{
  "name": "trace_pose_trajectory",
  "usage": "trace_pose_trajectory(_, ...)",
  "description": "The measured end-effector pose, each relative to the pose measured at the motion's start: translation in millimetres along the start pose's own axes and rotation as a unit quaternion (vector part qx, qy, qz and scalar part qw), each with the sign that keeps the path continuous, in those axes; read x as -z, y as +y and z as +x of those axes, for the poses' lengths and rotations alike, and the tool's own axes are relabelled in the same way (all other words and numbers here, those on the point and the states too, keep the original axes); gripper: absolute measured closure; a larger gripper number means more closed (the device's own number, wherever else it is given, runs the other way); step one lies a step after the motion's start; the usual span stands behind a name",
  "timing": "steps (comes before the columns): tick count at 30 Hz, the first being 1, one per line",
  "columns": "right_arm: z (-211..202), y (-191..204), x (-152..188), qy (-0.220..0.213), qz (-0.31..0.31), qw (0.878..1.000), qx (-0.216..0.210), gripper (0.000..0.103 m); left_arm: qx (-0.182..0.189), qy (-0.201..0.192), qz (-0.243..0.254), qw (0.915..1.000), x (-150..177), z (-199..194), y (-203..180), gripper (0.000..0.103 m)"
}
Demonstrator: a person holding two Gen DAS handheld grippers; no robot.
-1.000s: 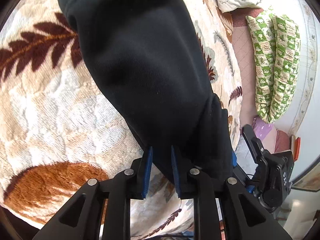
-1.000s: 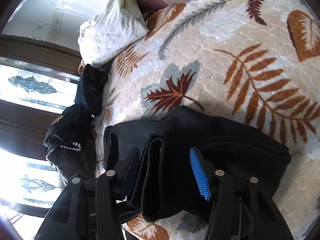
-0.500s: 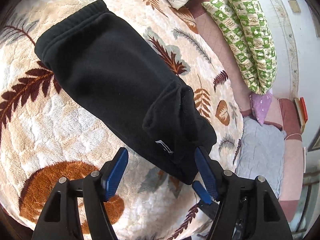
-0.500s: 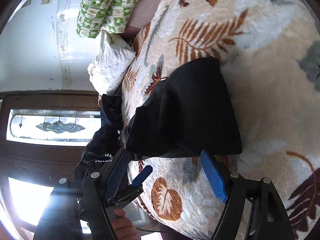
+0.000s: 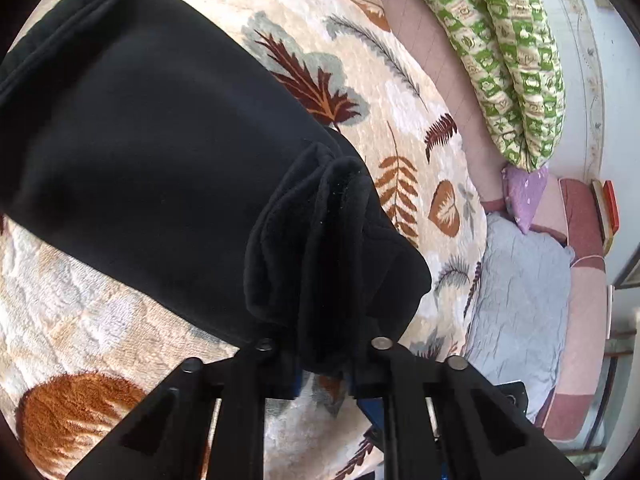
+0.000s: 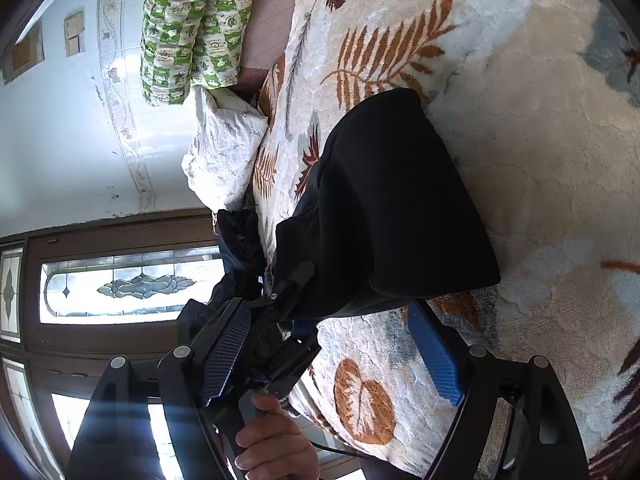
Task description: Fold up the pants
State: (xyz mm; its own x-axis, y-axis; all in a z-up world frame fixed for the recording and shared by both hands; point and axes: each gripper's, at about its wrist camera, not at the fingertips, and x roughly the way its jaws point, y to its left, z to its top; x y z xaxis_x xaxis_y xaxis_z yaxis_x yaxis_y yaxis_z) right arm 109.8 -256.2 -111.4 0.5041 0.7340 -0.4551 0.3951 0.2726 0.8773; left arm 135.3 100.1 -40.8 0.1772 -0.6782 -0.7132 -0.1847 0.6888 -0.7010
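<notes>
Folded black pants [image 5: 160, 140] lie on the leaf-patterned blanket [image 5: 80, 320]. My left gripper [image 5: 320, 364] is shut on the bunched near end of the pants, and the thick fabric hides its pads. In the right wrist view the pants [image 6: 400, 208] lie just beyond my right gripper [image 6: 332, 340]. Its jaws are opening, with only blanket and the other tool between the blue pads. The left gripper [image 6: 288, 292] shows there at the pants' near corner, with a person's hand [image 6: 272, 436] on its handle.
Green patterned pillows [image 5: 508, 60] lean on the wall at the bed's far side. A white pillow [image 6: 224, 152] and a heap of dark clothes [image 6: 240, 240] sit at the bed's edge by a leaded-glass window [image 6: 132, 284]. Grey cloth [image 5: 516, 292] and a purple cushion [image 5: 524, 196] lie to the right.
My left gripper opened wide, then closed on the bunched end of the pants. My right gripper let go of the pants, drew back and rolled, and its jaws spread wider.
</notes>
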Motion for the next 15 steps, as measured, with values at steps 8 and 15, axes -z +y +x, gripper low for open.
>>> trace_pose_trajectory(8,25.2,-17.6,7.7,-0.001,0.068,0.997,-0.046,0.017,0.034,-0.001,0.011,0.9994,-20.0,-10.1,-35.3,0.096)
trace_pose_trajectory(15,53.1,-29.4,2.6,-0.049,0.146,0.978,-0.141,0.017,0.053,0.002,-0.007,0.9986,-21.5,-18.5,-28.6,0.096)
